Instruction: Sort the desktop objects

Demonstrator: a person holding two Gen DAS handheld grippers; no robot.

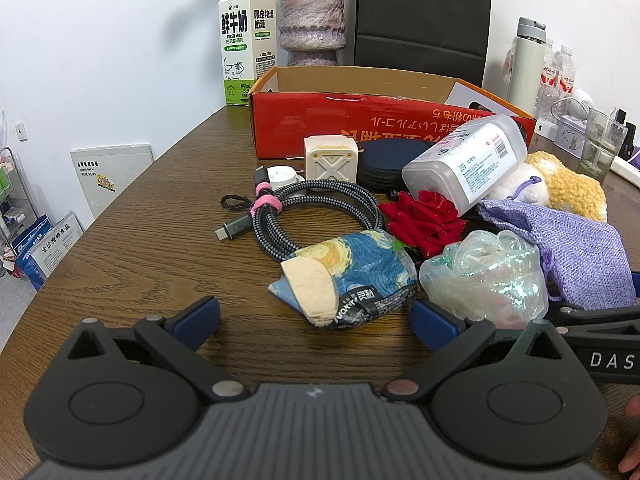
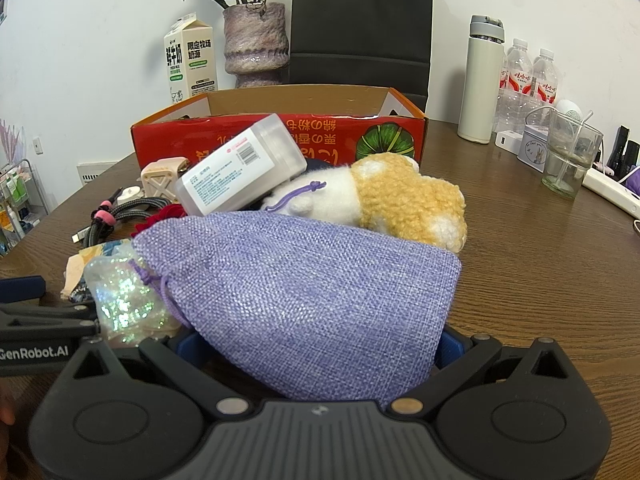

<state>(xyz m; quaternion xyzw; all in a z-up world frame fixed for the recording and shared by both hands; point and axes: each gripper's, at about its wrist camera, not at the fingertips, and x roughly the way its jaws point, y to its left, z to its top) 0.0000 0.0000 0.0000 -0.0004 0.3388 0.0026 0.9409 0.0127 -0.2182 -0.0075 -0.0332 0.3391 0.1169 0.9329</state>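
Note:
A pile of small items lies on the wooden table in front of a red cardboard box (image 1: 360, 128). My left gripper (image 1: 314, 312) is open just short of a folded packet with a starry-night print (image 1: 352, 276). Behind the packet lie a coiled braided cable (image 1: 304, 208), a cream charger cube (image 1: 328, 164), a red cloth rose (image 1: 424, 220) and a clear plastic bottle (image 1: 468, 160) on its side. My right gripper (image 2: 320, 344) stands open with a lilac drawstring bag (image 2: 312, 288) lying between its fingers. A yellow-and-white plush toy (image 2: 400, 196) rests behind the bag, and an iridescent pouch (image 2: 124, 296) lies to its left.
At the back stand a milk carton (image 1: 248, 40), a mottled vase (image 1: 312, 20) and a black paper bag (image 1: 424, 16). At the right are a white thermos (image 2: 480, 80), water bottles (image 2: 528, 80), a glass (image 2: 572, 156) and a white power strip (image 2: 612, 192). The table's left edge curves away.

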